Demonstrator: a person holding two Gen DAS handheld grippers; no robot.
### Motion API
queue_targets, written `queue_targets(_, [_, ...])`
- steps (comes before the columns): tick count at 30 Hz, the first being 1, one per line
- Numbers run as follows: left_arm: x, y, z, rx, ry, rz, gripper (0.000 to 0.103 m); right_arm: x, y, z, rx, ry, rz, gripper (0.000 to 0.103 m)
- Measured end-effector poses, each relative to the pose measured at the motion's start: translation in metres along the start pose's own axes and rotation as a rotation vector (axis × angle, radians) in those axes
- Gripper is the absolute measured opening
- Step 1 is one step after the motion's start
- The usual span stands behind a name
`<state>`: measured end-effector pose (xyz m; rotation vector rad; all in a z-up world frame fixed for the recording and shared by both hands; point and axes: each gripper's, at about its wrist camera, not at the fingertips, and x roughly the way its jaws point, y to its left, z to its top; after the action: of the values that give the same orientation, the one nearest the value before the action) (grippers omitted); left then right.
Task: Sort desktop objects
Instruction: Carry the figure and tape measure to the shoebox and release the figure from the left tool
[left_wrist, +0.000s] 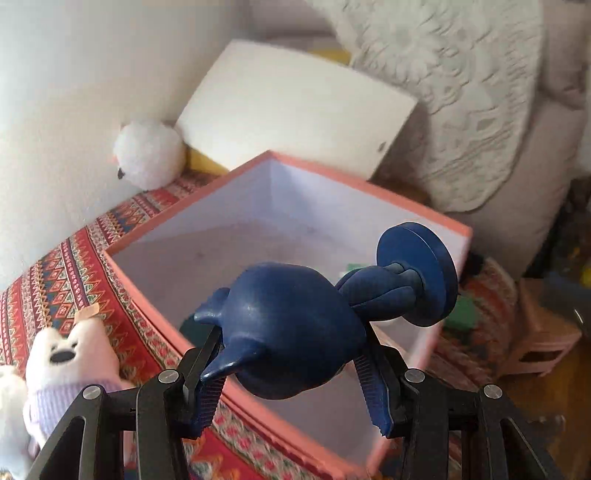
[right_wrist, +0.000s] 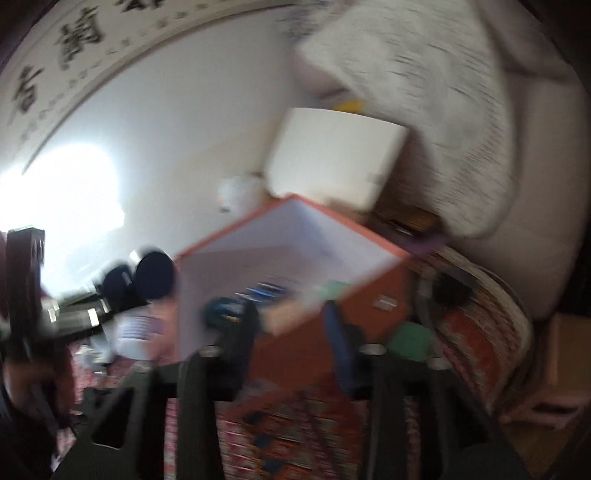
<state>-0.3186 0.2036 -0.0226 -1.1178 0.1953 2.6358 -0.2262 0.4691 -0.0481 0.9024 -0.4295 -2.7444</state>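
My left gripper (left_wrist: 291, 369) is shut on a dark blue figurine (left_wrist: 291, 325) with a round disc base (left_wrist: 417, 273), gripping its bulbous body from both sides. It hangs over the open pink box (left_wrist: 184, 205), whose white inside shows a small green item (left_wrist: 354, 266). The right wrist view is badly blurred. There my right gripper (right_wrist: 288, 328) stands just before the near corner of the same box (right_wrist: 332, 295), jaws apart, and I make out nothing pressed between them. At the left of that view the left gripper's figurine (right_wrist: 155, 273) shows as a dark blob.
The box stands on a red patterned tablecloth (left_wrist: 55, 288). A white plush in a lilac jumper (left_wrist: 70, 365) lies at its left, a fluffy white ball toy (left_wrist: 147, 153) and a white board (left_wrist: 291, 110) behind. A lace-covered sofa (left_wrist: 461, 92) and pink stool (left_wrist: 546, 332) are at right.
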Motion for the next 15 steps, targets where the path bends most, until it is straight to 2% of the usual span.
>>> queue_targets(2, [0.024, 0.001, 0.009, -0.005, 0.036, 0.027, 0.054, 0.013, -0.033, -0.017, 0.02, 0.065, -0.066, 0.045])
queue_targets(6, [0.055, 0.004, 0.019, -0.052, 0.091, 0.071, 0.057, 0.047, -0.076, -0.041, 0.056, 0.185, -0.135, 0.045])
queue_targets(7, [0.058, 0.005, 0.02, -0.056, 0.095, 0.083, 0.064, 0.058, -0.081, -0.044, 0.052, 0.205, -0.146, 0.047])
queue_targets(8, [0.059, 0.005, 0.021, -0.05, 0.086, 0.092, 0.077, 0.068, -0.085, -0.047, 0.048, 0.222, -0.156, 0.054])
queue_targets(10, [0.051, 0.007, 0.025, -0.038, 0.039, 0.124, 0.095, 0.087, -0.087, -0.05, 0.042, 0.241, -0.163, 0.061])
queue_targets(12, [0.042, 0.009, 0.029, -0.032, -0.008, 0.154, 0.098, 0.104, -0.087, -0.052, 0.039, 0.261, -0.169, 0.062])
queue_targets(15, [0.029, 0.019, 0.031, -0.055, -0.031, 0.147, 0.098, 0.131, -0.09, -0.054, 0.036, 0.287, -0.192, 0.063])
